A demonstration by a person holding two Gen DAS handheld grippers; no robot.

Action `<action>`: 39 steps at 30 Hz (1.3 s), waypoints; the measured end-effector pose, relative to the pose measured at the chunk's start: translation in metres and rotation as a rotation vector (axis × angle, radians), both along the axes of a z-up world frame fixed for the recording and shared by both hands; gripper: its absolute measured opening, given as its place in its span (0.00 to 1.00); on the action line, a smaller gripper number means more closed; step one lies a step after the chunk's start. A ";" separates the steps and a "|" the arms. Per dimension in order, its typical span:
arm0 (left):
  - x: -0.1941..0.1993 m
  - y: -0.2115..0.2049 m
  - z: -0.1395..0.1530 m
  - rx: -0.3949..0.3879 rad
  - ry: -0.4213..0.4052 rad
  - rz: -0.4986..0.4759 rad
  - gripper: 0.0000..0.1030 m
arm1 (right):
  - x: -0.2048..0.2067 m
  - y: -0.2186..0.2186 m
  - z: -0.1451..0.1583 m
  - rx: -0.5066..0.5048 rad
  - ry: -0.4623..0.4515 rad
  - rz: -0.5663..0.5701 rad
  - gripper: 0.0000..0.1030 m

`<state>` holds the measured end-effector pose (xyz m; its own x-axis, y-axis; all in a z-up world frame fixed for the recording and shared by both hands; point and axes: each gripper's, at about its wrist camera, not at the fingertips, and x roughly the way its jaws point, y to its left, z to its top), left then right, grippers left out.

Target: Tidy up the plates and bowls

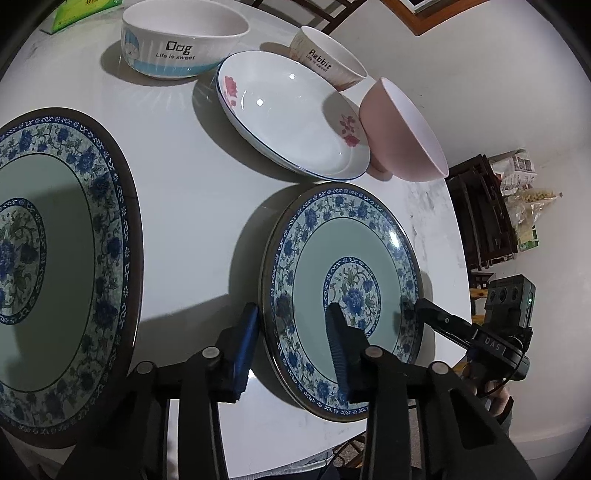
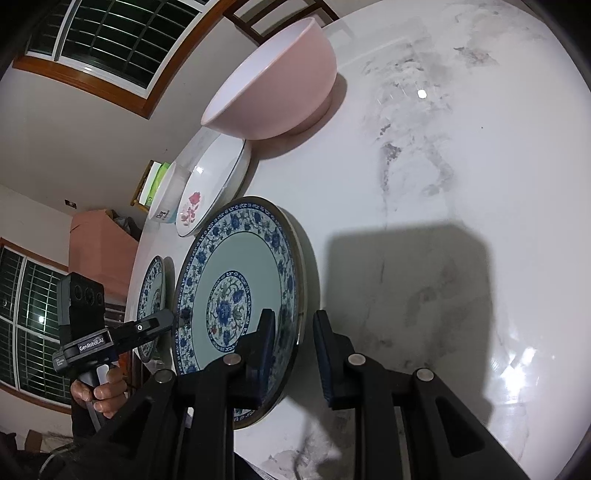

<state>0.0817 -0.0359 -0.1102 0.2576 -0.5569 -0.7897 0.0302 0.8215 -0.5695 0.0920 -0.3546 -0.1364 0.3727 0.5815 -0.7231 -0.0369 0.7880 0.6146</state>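
A small blue-flowered plate (image 1: pixel 332 251) (image 2: pixel 240 258) lies flat near the table's front edge. My left gripper (image 1: pixel 293 328) straddles its left rim, one finger outside on the table and one over the plate's face, with a clear gap around the rim. My right gripper (image 2: pixel 293 332) straddles the opposite rim, jaws narrow, with a thin strip of table showing between the rim and the outer finger. A larger matching plate (image 1: pixel 55 258) (image 2: pixel 151 295) lies to the left. Behind stand a white rose plate (image 1: pixel 295 118), a pink bowl (image 1: pixel 399 136), a "Dog" bowl (image 1: pixel 181 40) and a "Rabbit" bowl (image 1: pixel 325 55).
The round white marble table (image 2: pixel 443 184) has bare surface to the right of the small plate. A green box (image 1: pixel 74 11) sits at the far edge. A person's hand (image 2: pixel 107 387) grips the left gripper's handle. Dark wooden chairs (image 1: pixel 480 214) stand beyond the table's right edge.
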 end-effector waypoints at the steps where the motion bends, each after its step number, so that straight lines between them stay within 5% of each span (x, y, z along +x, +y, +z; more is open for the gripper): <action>1: 0.000 0.001 0.001 0.000 0.000 -0.001 0.30 | 0.000 0.000 0.000 0.001 0.000 0.003 0.22; 12: 0.001 0.007 -0.004 0.000 0.008 -0.005 0.19 | 0.007 0.002 -0.002 0.020 0.000 0.020 0.22; 18: 0.000 0.008 -0.006 0.024 0.002 -0.013 0.10 | 0.005 0.008 0.001 -0.061 -0.017 0.014 0.12; 39: -0.007 0.006 0.010 0.071 -0.073 -0.022 0.11 | -0.007 0.017 0.019 -0.097 -0.053 -0.017 0.12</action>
<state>0.0750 -0.0302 -0.1006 0.3045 -0.5066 -0.8066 0.0881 0.8582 -0.5058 0.0853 -0.3375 -0.1169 0.4209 0.5031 -0.7548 -0.0537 0.8445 0.5329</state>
